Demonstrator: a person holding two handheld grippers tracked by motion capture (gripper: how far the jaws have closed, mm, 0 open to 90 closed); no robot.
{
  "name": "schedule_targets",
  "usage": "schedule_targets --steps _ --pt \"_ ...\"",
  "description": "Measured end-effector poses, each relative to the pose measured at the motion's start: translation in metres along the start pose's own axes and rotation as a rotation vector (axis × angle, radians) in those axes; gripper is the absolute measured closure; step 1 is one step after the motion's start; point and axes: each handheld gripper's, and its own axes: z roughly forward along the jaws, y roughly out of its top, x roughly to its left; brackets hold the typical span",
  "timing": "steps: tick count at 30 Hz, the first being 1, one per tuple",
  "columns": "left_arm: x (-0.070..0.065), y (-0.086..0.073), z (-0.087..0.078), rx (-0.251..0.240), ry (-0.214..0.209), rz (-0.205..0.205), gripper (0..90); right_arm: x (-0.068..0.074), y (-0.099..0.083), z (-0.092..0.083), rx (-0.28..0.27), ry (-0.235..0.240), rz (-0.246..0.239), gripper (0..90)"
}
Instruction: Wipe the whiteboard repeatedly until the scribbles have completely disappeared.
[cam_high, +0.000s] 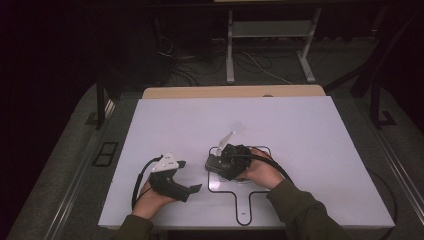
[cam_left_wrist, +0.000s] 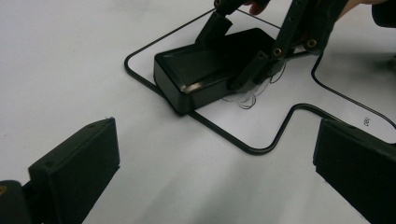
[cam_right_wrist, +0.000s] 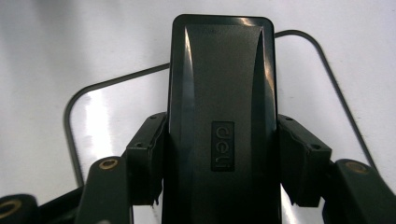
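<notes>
The right tongs pinch the black box across its narrow sides, steadying it flat inside the black outline at the tabletop's six o'clock. At eight o'clock, the left tongs rest spread, holding nothing.

Cameras: one overhead, two riding the grippers.
High view looks forward and down on the white table; both gripper views sit close, facing the black case lying inside the black outline.
</notes>
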Motion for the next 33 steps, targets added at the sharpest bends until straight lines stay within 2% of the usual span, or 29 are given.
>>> schedule_targets --steps 3,4,9,10,12,15,16,18,21,22,24,27,28,31,33 --pt "0.0 0.0 0.0 0.0 -0.001 0.002 0.0 -0.001 0.0 0.0 -0.003 0.009 0.017 38.6" --pt "-0.001 0.0 0.001 0.001 0.0 0.002 0.0 -0.001 0.0 0.0 0.001 -0.001 0.004 38.6" --pt "-0.001 0.0 0.0 0.0 0.0 0.003 0.0 0.007 0.001 0.0 0.001 0.038 -0.022 38.6" --pt "-0.001 0.0 0.0 0.001 0.0 0.003 0.0 0.008 0.001 0.0 0.003 0.037 -0.029 38.6" --pt "-0.001 0.0 0.0 0.0 0.0 0.003 0.0 0.007 0.001 0.0 0.0 0.035 -0.014 38.6" --pt "-0.001 0.0 0.0 -0.001 0.0 0.006 0.0 0.002 0.0 -0.001 0.004 0.009 0.014 38.6" --pt "-0.001 0.0 0.0 -0.001 0.0 0.006 0.0 0.0 -0.001 -0.001 0.009 0.002 0.006 38.6" --pt "-0.001 0.0 0.0 -0.001 0.0 0.003 0.0 0.003 -0.001 -0.001 0.008 0.014 0.009 38.6" --pt "-0.001 0.0 0.0 0.0 0.0 0.003 0.0 0.009 0.0 -0.001 0.013 0.032 -0.019 38.6" --pt "-0.001 0.001 0.0 -0.001 0.0 0.004 0.0 0.012 0.0 -0.002 0.01 0.042 -0.01 38.6" --pt "-0.001 0.001 0.0 0.0 0.0 0.006 0.0 0.009 0.0 -0.001 0.01 0.025 -0.017 38.6" --pt "-0.001 0.001 0.0 -0.001 0.0 0.006 0.0 0.003 -0.001 -0.002 0.014 -0.006 0.017 38.6" --pt "-0.001 0.001 0.0 0.0 -0.001 0.006 0.0 0.001 -0.002 -0.002 0.01 -0.004 0.026 38.6" --pt "-0.001 0.001 0.001 0.0 -0.001 0.003 0.0 0.003 -0.002 -0.002 0.016 -0.006 0.007 38.6" --pt "-0.001 0.001 0.001 -0.001 -0.001 0.004 0.0 0.007 -0.001 -0.002 0.013 0.029 -0.005 38.6"
